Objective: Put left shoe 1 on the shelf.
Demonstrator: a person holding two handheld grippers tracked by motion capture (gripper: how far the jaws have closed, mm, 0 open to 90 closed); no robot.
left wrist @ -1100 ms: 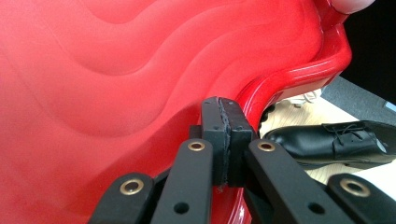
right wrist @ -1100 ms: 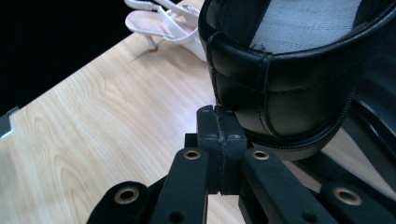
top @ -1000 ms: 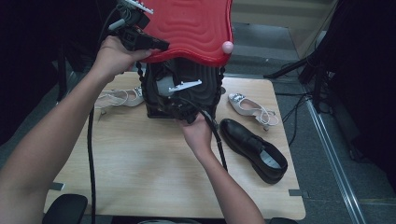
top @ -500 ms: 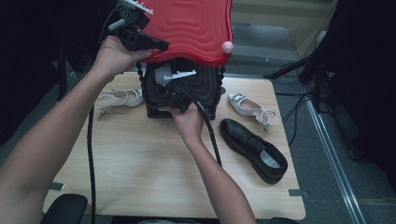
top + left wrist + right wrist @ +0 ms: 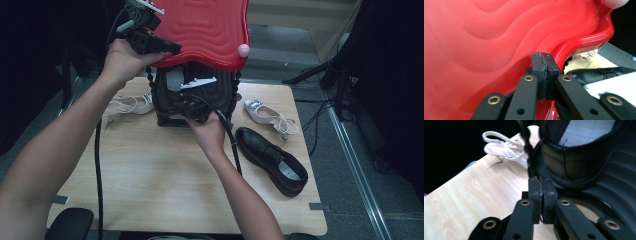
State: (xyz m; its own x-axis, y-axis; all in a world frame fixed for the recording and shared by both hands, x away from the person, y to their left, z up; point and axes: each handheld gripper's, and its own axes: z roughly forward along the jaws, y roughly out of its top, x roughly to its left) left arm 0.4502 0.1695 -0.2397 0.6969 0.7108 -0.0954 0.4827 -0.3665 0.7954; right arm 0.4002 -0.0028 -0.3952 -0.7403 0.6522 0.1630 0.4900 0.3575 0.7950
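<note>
A case with a wavy red lid [image 5: 205, 30] and a black ribbed body [image 5: 222, 97] stands at the table's far side. My left gripper [image 5: 172, 49] is up at the lid's left edge. In the left gripper view [image 5: 543, 56] its pads meet against the red lid [image 5: 486, 45] with nothing seen between them, though the jaws have just been opening a touch. My right gripper [image 5: 187, 102] points into the case's black body. Its pads [image 5: 541, 181] also meet, empty, after the jaws have just been opening slightly. A black shoe [image 5: 579, 152] lies right ahead of them.
A black dress shoe [image 5: 272, 160] lies on the wooden table [image 5: 150, 185] at the right, with a white sandal [image 5: 267, 115] behind it. Another white sandal [image 5: 127, 105] lies left of the case. A pink ball [image 5: 243, 50] sits at the lid's corner. Black cables trail from both grippers.
My right gripper has shifted slightly up along the front of the black case. The left hand and the red lid have kept still.
</note>
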